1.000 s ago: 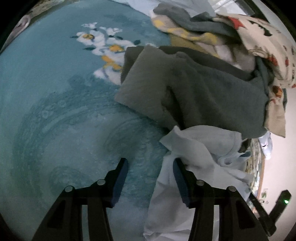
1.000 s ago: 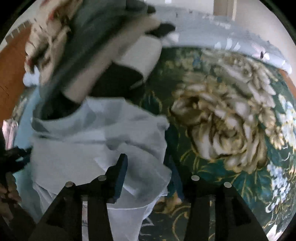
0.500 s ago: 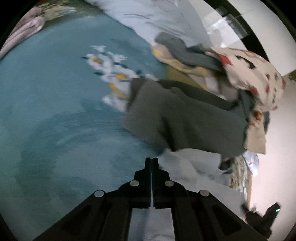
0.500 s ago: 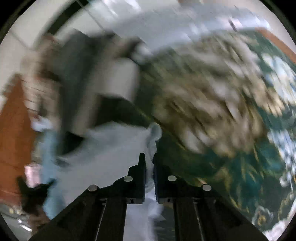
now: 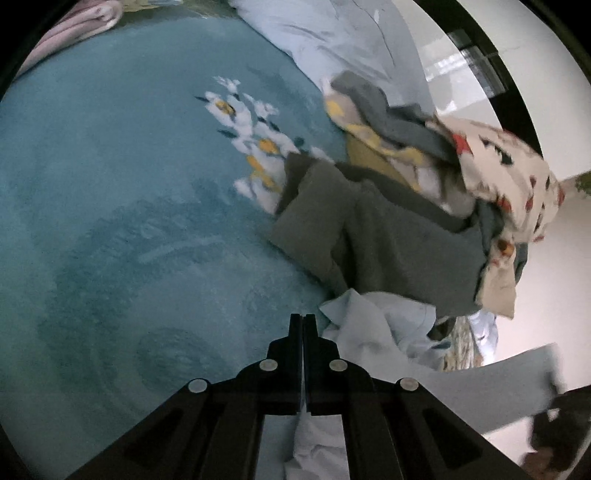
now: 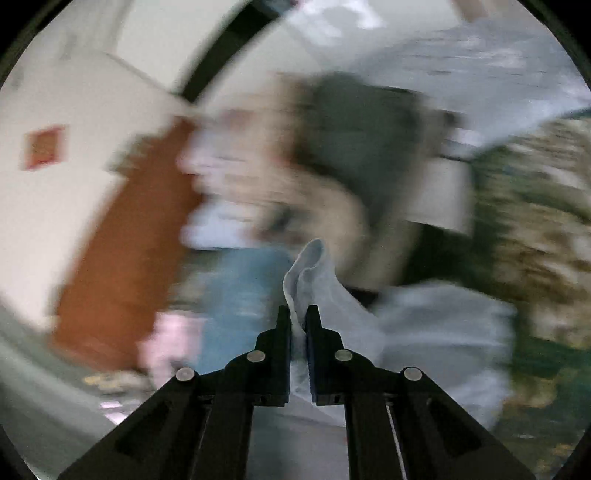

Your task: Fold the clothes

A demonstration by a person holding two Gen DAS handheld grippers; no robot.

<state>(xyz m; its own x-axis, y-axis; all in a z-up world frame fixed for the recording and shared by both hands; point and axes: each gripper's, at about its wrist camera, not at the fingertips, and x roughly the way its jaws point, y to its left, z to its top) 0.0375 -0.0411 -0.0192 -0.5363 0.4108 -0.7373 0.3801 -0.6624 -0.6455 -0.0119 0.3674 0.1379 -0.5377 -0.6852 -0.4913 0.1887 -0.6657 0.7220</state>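
A pale blue garment (image 5: pixel 373 332) lies at the near edge of a clothes pile on a teal blanket (image 5: pixel 129 221). My left gripper (image 5: pixel 303 319) is shut on an edge of this garment, which trails under and right of the jaws. My right gripper (image 6: pixel 298 310) is shut on another part of the same pale blue garment (image 6: pixel 314 273), with a fold sticking up between the jaws. The right wrist view is heavily blurred.
The pile behind holds a grey-green garment (image 5: pixel 388 229), a cream printed one (image 5: pixel 509 177) and a yellow and grey one (image 5: pixel 376 110). A light blue pillow (image 5: pixel 332 33) lies at the back. A dark green floral quilt (image 6: pixel 535 229) and a brown board (image 6: pixel 122 251) show in the right wrist view.
Both grippers closed from open onto the pale blue garment. The right gripper has lifted and swung left, blurring its view; the left has pulled back slightly.
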